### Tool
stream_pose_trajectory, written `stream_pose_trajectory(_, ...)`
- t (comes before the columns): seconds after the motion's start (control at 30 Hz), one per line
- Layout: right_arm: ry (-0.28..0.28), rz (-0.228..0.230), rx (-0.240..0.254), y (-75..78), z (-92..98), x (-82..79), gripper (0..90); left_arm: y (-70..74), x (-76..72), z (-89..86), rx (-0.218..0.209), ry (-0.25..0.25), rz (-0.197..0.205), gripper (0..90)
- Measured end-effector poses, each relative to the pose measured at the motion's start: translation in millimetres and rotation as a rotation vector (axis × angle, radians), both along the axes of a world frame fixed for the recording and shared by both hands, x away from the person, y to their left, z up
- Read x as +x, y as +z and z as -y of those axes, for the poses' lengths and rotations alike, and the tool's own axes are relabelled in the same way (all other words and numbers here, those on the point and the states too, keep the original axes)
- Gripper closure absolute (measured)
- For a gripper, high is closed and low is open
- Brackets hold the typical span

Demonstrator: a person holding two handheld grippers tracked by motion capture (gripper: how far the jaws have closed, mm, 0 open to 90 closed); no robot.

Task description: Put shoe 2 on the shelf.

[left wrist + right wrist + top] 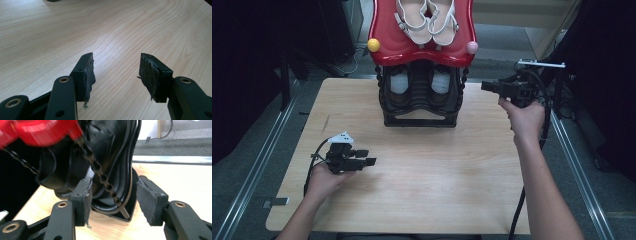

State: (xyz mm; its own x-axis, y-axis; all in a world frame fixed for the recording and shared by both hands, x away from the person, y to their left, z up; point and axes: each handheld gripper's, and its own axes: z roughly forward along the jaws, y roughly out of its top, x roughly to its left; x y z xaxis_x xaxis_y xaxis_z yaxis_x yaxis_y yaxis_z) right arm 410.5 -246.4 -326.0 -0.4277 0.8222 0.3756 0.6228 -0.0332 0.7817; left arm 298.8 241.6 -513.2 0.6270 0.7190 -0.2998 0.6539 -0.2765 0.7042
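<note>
Black two-tier shoe rack (419, 107) stands at the far middle of the wooden table (422, 175), red top shelf (422, 47) bearing white sandals (427, 20), dark shoes (419, 85) below. Right gripper (486, 86) sits just right of the rack, jaws apart and empty, aimed level at its side; nearer hand. Left gripper (371, 157) rests well in front of the rack, jaws wide, nothing between. Grey floor around.

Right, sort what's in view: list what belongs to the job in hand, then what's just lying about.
In the job:
- shoe rack, two-tiered
- dark shoes on its lower shelf
- right gripper, open, pointing at the rack
- left gripper, open, over the wooden table

Lying about:
- white sandals on the red top shelf
- metal rail beside the table
</note>
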Motion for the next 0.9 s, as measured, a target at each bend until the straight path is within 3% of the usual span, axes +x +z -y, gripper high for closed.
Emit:
stream_pose_trajectory(0.2, 0.022, -0.021, -0.01, -24.5, -0.7, -3.4, 46.3, -0.2, 0.1, 0.1, 0.002, -0.006, -0.002, 45.5)
stream_pose_trajectory(0.9, 0.067, -0.071, 0.051, -98.8, 5.5, -26.2, 46.2, -0.7, 0.2, 1.0, 0.012, -0.005, 0.003, 45.1)
